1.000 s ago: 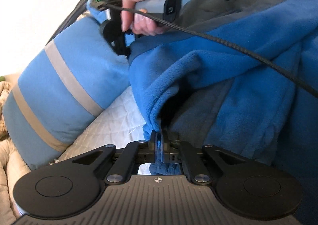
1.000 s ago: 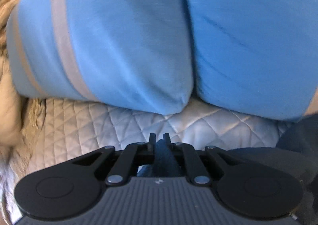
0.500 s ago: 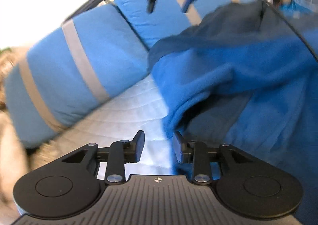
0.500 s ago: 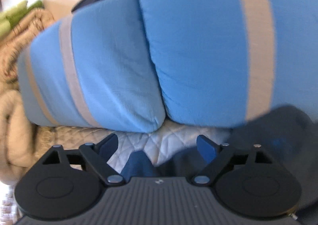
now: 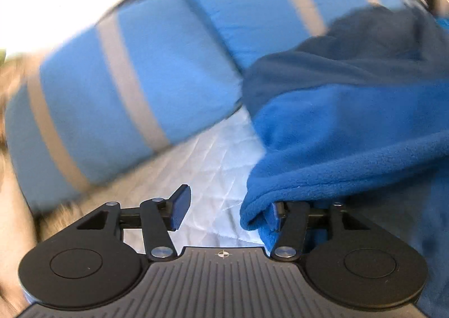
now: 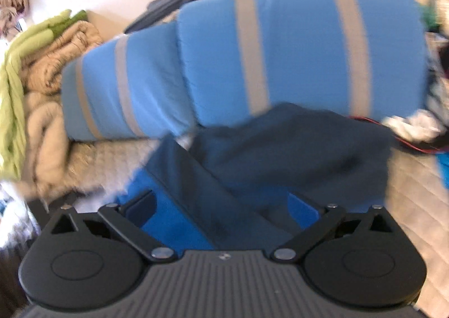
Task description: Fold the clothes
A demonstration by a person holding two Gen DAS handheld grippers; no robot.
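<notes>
Unlabelled blue fleece garment (image 5: 350,132), grippers (image 5: 227,211) spread

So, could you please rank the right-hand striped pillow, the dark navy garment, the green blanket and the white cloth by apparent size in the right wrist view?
1. Right-hand striped pillow
2. Dark navy garment, close to the pillow's size and nearer the camera, so unsure
3. Green blanket
4. White cloth

Both claws let go: left claw (image 5: 227,208) and right claw (image 6: 221,202) now spread wide, pulled back from pillows (image 6: 280,45); fleece (image 5: 350,135) dropped on bed.
</notes>
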